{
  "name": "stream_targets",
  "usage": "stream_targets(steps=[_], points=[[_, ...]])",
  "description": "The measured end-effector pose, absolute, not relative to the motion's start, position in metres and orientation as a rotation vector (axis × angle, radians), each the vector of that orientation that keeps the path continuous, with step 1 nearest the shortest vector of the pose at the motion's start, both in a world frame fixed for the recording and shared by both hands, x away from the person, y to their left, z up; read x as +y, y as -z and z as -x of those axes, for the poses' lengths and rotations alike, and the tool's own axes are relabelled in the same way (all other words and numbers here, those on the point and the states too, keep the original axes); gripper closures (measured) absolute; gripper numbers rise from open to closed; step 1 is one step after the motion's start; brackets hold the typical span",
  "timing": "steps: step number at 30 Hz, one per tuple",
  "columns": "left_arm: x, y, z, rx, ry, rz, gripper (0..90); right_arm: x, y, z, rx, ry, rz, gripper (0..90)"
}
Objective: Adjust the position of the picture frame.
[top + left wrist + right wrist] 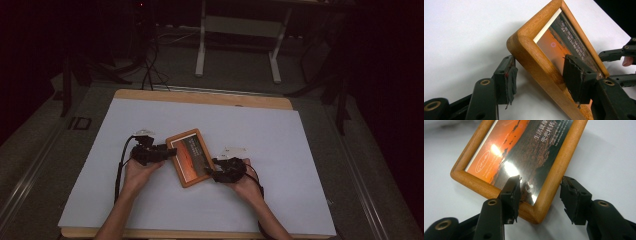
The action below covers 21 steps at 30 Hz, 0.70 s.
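A wooden picture frame point(188, 157) holding an orange sunset print with white lettering lies slanted near the middle of the white sheet. My left gripper point(169, 151) is open astride the frame's left rim point(541, 72). One pad point(577, 76) sits over the glass, and the other pad point(510, 80) stands outside the wood with its tip against the rim. My right gripper point(216, 168) is open around the frame's near right corner point(537, 213). One of its fingers point(511, 192) rests over the glass, while the other finger point(574, 200) stands clear of the wood.
The white sheet point(280, 150) covers most of a wooden table point(200, 95). The person's forearms reach in from the bottom edge. White desk legs point(201, 45) and cables point(150, 65) stand on the dark floor beyond the table.
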<state>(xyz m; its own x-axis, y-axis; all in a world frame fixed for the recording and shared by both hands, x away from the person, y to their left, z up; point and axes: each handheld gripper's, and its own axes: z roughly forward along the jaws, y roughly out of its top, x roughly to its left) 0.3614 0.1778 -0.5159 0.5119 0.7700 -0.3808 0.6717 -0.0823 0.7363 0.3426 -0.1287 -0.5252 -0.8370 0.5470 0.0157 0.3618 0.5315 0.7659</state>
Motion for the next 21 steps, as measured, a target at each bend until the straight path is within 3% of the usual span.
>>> stream_targets(steps=[12,21], points=[[0.176,0.511,-0.358,1.11,-0.079,-1.786,50.6,-0.132,0.525,-0.339,2.529,-1.194,-0.728,49.7],[0.163,0.495,-0.34,0.857,-0.073,-1.846,59.1,-0.137,0.523,-0.334,2.542,-1.171,-0.648,48.5]])
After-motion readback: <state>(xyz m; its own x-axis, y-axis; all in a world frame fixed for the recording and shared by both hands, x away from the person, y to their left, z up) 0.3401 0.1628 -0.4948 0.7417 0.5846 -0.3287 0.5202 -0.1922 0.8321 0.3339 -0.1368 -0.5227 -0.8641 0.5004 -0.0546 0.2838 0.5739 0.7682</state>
